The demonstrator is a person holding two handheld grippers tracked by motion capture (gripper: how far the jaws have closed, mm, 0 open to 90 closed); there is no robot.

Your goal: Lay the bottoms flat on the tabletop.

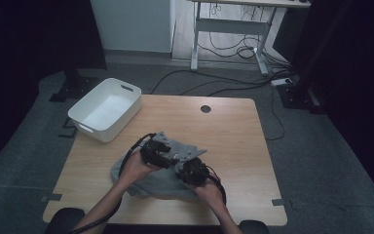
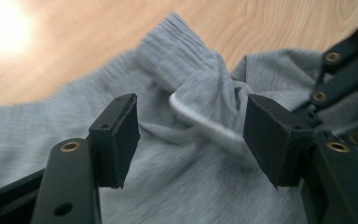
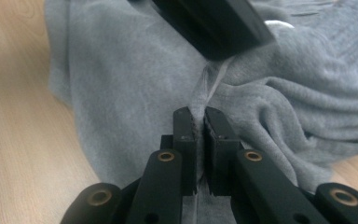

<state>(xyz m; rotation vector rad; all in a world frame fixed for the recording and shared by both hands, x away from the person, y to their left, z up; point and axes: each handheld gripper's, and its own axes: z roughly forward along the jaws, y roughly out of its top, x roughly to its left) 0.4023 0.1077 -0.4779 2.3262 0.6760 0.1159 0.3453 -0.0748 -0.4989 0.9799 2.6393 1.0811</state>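
Note:
A grey fleece garment (image 1: pixel 148 181) lies crumpled near the front middle of the wooden table (image 1: pixel 233 141). In the left gripper view the garment (image 2: pixel 182 116) bunches up with a ribbed band and a white drawstring (image 2: pixel 205 123). My left gripper (image 2: pixel 191 135) hovers open over that bunch, its jaws wide apart on either side of the drawstring. My right gripper (image 3: pixel 200 126) is shut on a raised fold of the grey garment (image 3: pixel 130 79). In the high view both grippers, left (image 1: pixel 157 148) and right (image 1: pixel 191 168), sit close together above the cloth.
A white plastic bin (image 1: pixel 106 108) stands at the table's far left corner, overhanging the edge. A round cable hole (image 1: pixel 205 108) marks the far side. Beyond the table are cables on the floor (image 1: pixel 233 80) and a desk frame (image 1: pixel 233 29).

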